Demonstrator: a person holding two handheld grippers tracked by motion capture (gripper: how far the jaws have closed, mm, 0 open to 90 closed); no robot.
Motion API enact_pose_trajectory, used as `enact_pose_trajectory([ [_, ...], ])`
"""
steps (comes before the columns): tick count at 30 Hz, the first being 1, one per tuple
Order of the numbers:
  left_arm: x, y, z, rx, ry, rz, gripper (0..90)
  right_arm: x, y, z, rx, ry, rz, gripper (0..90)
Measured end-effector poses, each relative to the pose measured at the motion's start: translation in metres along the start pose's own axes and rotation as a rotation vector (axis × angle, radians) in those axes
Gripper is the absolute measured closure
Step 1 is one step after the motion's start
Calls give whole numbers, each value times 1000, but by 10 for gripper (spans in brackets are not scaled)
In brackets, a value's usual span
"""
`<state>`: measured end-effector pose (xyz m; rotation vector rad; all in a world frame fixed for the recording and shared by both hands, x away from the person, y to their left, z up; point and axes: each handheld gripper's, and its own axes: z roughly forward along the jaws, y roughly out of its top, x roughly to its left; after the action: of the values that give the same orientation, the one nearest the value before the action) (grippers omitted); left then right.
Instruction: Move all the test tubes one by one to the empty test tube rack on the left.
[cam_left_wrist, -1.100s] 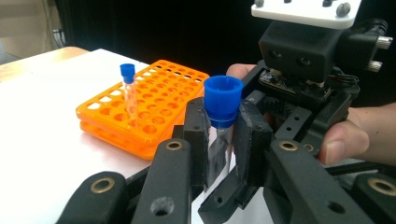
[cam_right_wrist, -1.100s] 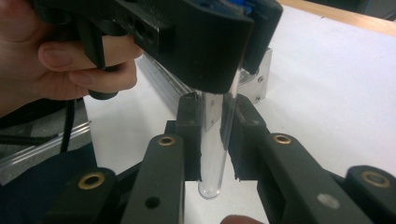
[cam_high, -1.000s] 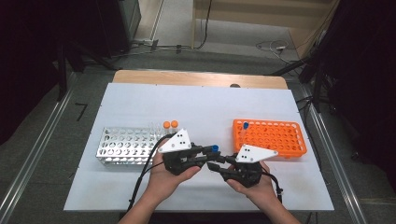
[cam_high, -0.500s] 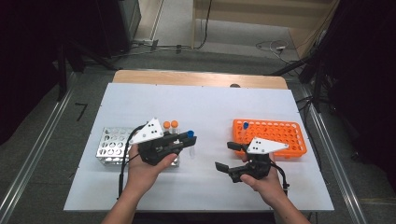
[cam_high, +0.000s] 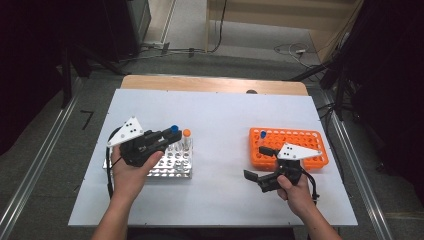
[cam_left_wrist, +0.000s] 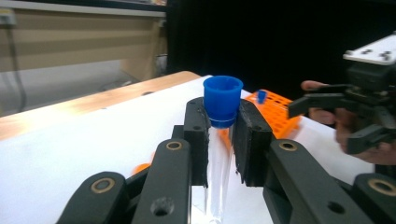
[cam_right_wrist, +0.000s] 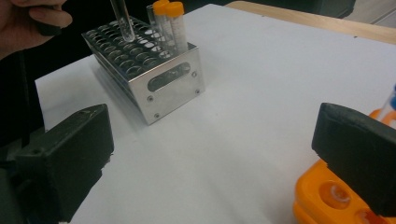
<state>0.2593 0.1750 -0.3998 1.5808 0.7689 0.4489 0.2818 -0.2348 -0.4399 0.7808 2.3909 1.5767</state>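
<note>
Gripping a blue-capped tube (cam_high: 172, 133) just under its cap, the left gripper (cam_high: 161, 138) is hanging over the metal rack (cam_high: 170, 162) at about nine o'clock on the white table (cam_high: 220, 115). In the left gripper view the jaws are pressing on both sides of the clear tube (cam_left_wrist: 219, 154), whose blue cap (cam_left_wrist: 222, 99) is standing above the pads while the body is running down between them. In the right gripper view the tube's rounded lower end (cam_right_wrist: 123, 21) is hovering above the rack's (cam_right_wrist: 154, 70) open holes, apart from them, toward ten o'clock of that picture. Two orange-capped tubes (cam_right_wrist: 168, 23) are standing upright in the rack's end row, just beside the hanging tube; in the high view one of them (cam_high: 186, 140) is showing at three o'clock of the held tube.

The right gripper (cam_high: 260, 167) is sitting at about four o'clock on the table, just beside the near left corner of the orange rack (cam_high: 300, 147). Its jaws have just been opening and are now standing wide apart with nothing between them; in the right gripper view only bare white table (cam_right_wrist: 233, 121) is lying between the two black pads. Another blue-capped tube (cam_high: 263, 136) is standing upright in the orange rack's left end, at twelve o'clock of the right gripper. The two grippers are well apart.
</note>
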Motion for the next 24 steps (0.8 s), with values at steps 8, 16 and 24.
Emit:
enact_pose_trajectory([
  [8,23,0,-21,-22,100,-14,776,-7,-2,-6,-4,-26,5,0],
  [16,43,-11,-27,-25,219,-16,776,-16,-5,-12,-10,-52,16,0],
  [24,54,-23,-17,0,291,-25,776,-23,-7,-16,-12,-77,30,0],
])
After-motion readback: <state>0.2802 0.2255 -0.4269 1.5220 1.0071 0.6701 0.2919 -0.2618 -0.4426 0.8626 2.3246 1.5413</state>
